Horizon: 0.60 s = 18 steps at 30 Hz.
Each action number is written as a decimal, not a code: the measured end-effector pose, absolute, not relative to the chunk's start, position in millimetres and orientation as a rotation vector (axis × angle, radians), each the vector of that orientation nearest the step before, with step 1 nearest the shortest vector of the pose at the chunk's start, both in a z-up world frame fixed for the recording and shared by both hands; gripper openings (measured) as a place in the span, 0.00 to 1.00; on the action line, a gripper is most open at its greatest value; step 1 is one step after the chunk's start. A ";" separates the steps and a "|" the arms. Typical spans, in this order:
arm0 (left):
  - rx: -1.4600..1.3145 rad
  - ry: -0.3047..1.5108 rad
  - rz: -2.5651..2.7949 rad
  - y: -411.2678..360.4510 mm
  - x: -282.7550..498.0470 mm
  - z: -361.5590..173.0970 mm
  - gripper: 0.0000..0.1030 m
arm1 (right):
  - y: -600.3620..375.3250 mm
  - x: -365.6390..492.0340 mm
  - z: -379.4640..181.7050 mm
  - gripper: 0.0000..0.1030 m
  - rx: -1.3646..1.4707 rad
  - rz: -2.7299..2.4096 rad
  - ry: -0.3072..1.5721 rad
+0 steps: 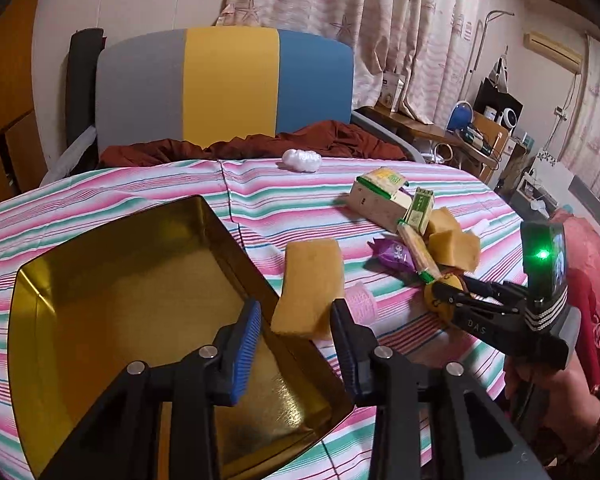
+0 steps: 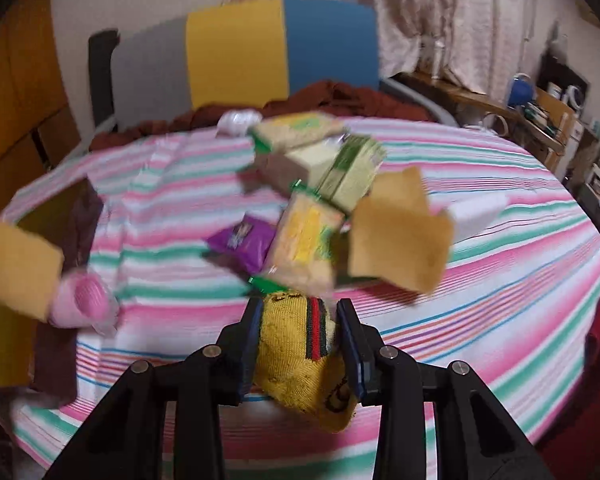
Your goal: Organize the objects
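The left gripper point(image 1: 296, 320) holds a yellow sponge point(image 1: 308, 288) by its lower end, jaws narrowed onto it; the sponge stands above the right rim of the gold tin point(image 1: 140, 280). The tin lies open on the striped cloth point(image 1: 100, 200), nothing visible inside it. Just right of the tin, behind the held sponge, lies a pink roller point(image 1: 362, 300) on the cloth.

The right gripper point(image 2: 298, 340) has its jaws closed narrowly on a yellow sock point(image 2: 300, 352) with a red and green band; the sock hangs between the pads above the cloth, well right of the tin.

Farther right of the tin is a pile: a purple packet point(image 1: 394, 254), a long pack of sticks point(image 1: 418, 252), two more sponges point(image 1: 454, 244), a pale box point(image 1: 376, 196) and a small green box point(image 1: 420, 208) leaning on it. A white wad point(image 1: 300, 159) lies beyond the tin at the cloth's far edge, near a red blanket point(image 1: 260, 144). The right wrist view is blurred.
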<state>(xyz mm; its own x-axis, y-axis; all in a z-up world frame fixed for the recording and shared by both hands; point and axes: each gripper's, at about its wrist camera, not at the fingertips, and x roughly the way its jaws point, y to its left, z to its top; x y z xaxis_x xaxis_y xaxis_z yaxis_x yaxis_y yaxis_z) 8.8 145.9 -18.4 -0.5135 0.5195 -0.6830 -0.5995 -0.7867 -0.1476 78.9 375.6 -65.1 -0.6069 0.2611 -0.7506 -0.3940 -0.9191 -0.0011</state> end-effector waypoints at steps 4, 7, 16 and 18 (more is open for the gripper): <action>-0.979 0.139 2.269 147.9 8.6 -19.2 0.36 | 367.1 80.1 -46.8 0.46 -1.050 2.608 0.191; -0.998 0.129 2.251 153.5 2.1 -19.1 0.39 | 351.3 84.2 -21.7 0.74 -0.924 2.721 0.163; -1.078 0.105 2.193 162.8 -16.8 -33.3 0.34 | 310.4 40.8 -49.4 0.52 -1.257 2.916 0.236; -1.062 0.125 2.186 164.6 -16.9 -32.9 0.33 | 310.7 37.7 -58.3 0.52 -1.287 2.966 0.335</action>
